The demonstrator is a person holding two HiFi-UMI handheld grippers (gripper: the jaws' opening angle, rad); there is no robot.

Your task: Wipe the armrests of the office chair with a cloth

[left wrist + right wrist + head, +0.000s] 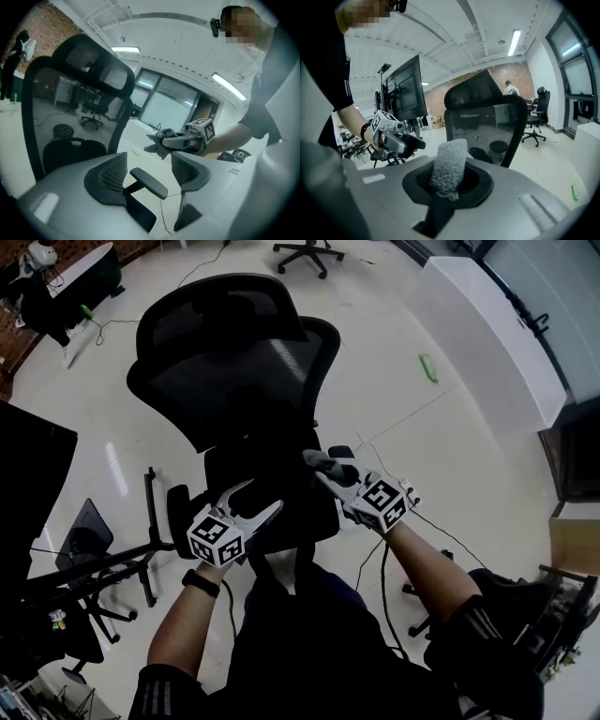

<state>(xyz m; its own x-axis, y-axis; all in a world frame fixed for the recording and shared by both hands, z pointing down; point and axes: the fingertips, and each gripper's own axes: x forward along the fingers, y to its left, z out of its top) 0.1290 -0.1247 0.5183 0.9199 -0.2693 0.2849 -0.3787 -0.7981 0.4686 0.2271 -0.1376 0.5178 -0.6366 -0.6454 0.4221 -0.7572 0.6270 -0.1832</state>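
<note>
A black office chair (234, 362) with a mesh back stands in front of me. My right gripper (317, 463) is shut on a grey fluffy cloth (330, 465), held above the chair's right side near a dark armrest (341, 453). The cloth (449, 165) sticks up between the shut jaws in the right gripper view. My left gripper (265, 495) stands open over the seat's left side and holds nothing. Through its open jaws an armrest pad (149, 182) on its post shows farther off, with the right gripper (174, 140) and cloth (160, 138) above it. The other armrest (177, 507) lies left of my left gripper.
A white counter (487, 324) runs along the right. A green item (428, 367) lies on the glossy floor. Another chair's base (305, 251) is at the top. A black monitor (28, 484) and stand legs (122, 568) crowd the left. A cable (441, 532) trails at right.
</note>
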